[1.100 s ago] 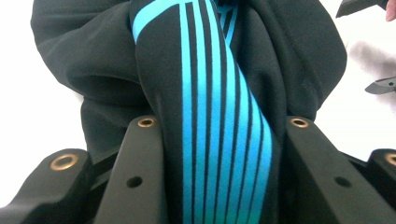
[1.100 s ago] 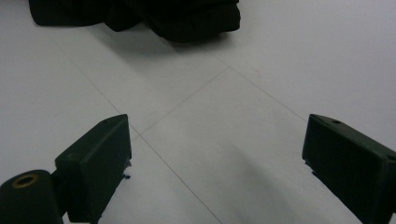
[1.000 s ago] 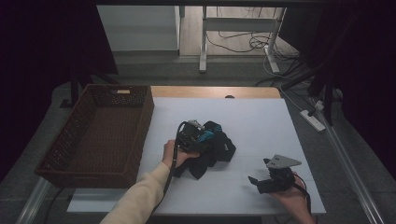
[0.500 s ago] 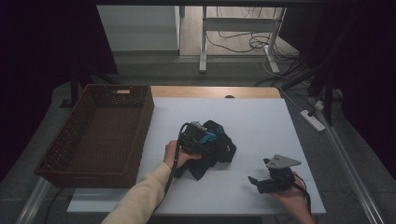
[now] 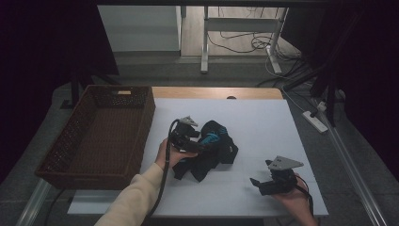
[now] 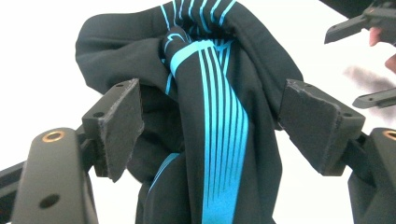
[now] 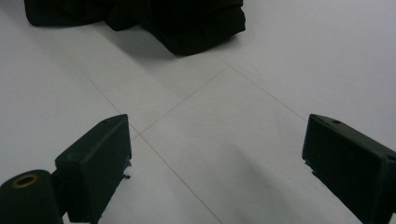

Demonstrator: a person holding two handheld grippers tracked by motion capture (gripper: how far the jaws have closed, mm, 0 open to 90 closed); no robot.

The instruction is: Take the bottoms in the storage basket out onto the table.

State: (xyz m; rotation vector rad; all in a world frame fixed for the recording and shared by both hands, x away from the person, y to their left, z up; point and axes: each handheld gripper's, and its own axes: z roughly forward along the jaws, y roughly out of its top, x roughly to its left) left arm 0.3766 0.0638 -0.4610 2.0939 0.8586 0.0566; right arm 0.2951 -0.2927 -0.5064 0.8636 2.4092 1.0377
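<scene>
Black garment with cyan stripes [image 6: 219, 140]: bunched on counter [image 5: 263, 122]; left gripper [image 6: 210, 121] jaws just opening, astride it; right gripper [image 7: 219, 158] wide, empty.

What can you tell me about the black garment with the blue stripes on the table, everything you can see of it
The black garment is a soft, crumpled fabric piece with thin turquoise stripes fanning across one fold. It lies bunched in a heap on the white table, right of the wicker basket. The left gripper straddles a raised fold; its jaws have just been opening, and the pads stand apart from the cloth. The hand holding that gripper rests at the garment's near-left edge. The right gripper sits clear of it.
</scene>
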